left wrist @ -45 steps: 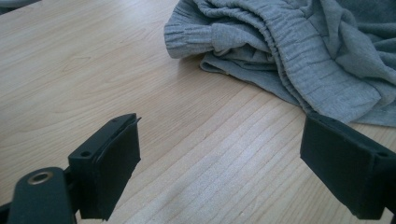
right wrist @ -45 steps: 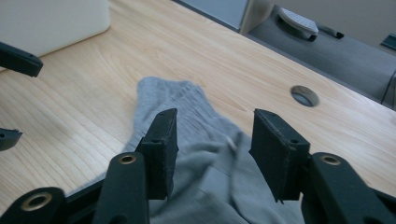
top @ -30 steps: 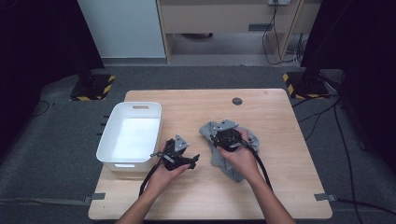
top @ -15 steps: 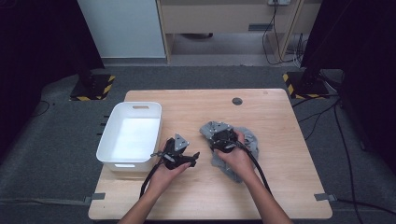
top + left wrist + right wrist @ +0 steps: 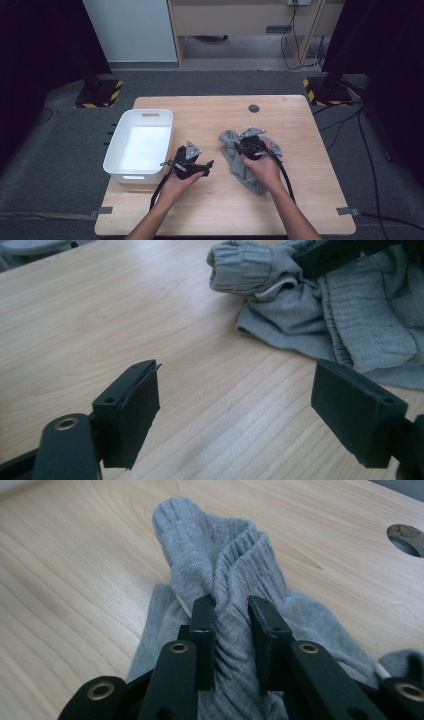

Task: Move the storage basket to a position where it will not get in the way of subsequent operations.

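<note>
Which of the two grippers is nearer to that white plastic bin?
The left. The left gripper hovers open just beside the white bin, off its near right corner. The right gripper is farther right, its jaws just closed on the grey garment.

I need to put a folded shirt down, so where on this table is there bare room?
The table is bare along its near edge, across the far strip around the round hole, and on the right side beyond the grey garment. It is crowded mid-table, where the white bin, left tongs and right tongs sit.
</note>
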